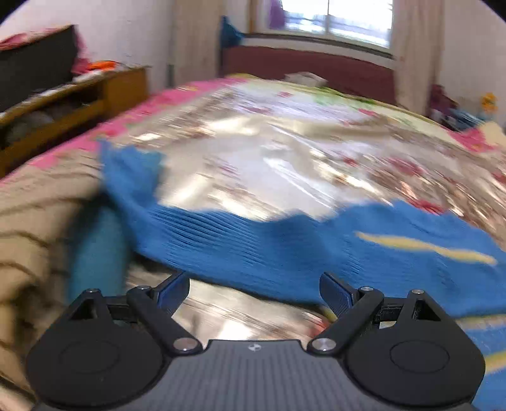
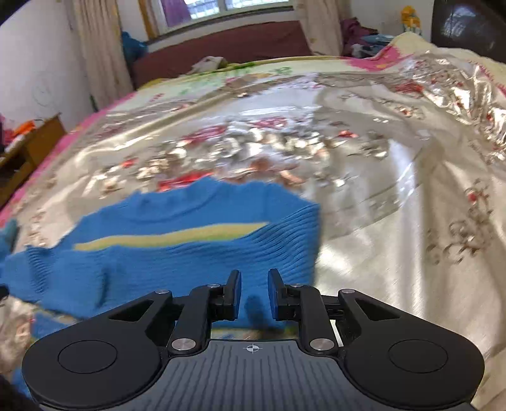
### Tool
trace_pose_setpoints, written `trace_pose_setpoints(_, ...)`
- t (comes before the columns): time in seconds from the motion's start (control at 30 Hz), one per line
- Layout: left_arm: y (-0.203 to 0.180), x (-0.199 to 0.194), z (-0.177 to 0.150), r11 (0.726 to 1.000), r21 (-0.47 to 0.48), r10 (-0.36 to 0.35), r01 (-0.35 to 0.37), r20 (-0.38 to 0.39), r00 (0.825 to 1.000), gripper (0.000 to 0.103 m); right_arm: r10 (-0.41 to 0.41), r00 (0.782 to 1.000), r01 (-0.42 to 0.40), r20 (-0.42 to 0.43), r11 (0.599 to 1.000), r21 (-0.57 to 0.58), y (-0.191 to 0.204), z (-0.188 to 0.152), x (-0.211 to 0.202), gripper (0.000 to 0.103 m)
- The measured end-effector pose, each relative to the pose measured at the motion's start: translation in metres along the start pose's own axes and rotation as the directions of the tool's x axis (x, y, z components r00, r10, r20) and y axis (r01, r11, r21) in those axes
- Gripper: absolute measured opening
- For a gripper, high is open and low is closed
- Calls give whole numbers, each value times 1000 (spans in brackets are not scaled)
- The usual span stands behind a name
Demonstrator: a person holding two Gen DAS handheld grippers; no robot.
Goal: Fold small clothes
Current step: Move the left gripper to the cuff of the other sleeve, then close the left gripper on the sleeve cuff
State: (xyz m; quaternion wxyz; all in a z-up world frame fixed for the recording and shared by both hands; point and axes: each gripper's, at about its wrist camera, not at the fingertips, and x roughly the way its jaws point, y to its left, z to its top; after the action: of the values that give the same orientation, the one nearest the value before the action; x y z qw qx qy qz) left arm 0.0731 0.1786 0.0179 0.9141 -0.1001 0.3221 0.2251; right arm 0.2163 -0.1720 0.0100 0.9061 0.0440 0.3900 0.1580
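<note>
A blue sweater [image 2: 189,246] with a yellow stripe lies on the bed [image 2: 395,196], spread over a shiny plastic sheet [image 2: 363,164] that covers a floral bedspread. In the right view its round neckline points away from the camera, toward the window [image 2: 221,6], and its ribbed right edge ends abruptly against the bare sheet.

The right claw [image 2: 254,295] sits low over the sweater's near part, its fingers [image 2: 235,294] a narrow gap apart with nothing between them; blue knit shows through the gap. Whether the tips touch the cloth I cannot tell.

The left claw [image 1: 253,292] is spread wide and empty, just short of the sweater's [image 1: 284,253] near edge, with bare sheet showing between the fingers [image 1: 172,292]. This view is smeared by motion blur.

To the left of it a beige striped blanket [image 1: 34,240] is bunched up, with a teal cloth [image 1: 95,253] wedged between it and the sweater. A wooden cabinet [image 1: 104,95] piled with clutter stands beside the bed on the left, and a dark red headboard [image 1: 310,68] runs along the far side beneath the window. A small pale bundle [image 2: 208,63] rests on the far side of the bed.
</note>
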Motion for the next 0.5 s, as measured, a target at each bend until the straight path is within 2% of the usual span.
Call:
trace_pose_setpoints(0.17, 37, 0, 26, 990, -95, 112, -107, 44, 993, 93, 78, 997, -78, -17, 997, 4, 18, -8, -3, 20)
trace_pose_setpoints(0.33, 52, 19, 26, 964, -179, 209, -197, 52, 976, 91, 126, 992, -126, -30, 992, 0, 29, -12, -2, 20)
trace_pose_setpoints(0.4, 49, 24, 24, 957, -177, 245, -229, 77, 966, 91, 135, 990, -135, -42, 991, 0, 32, -15, 0, 20)
trace_pose_setpoints(0.5, 43, 33, 24, 943, -154, 316, -297, 124, 941, 91, 142, 988, -142, -58, 990, 5, 35, -17, 4, 20)
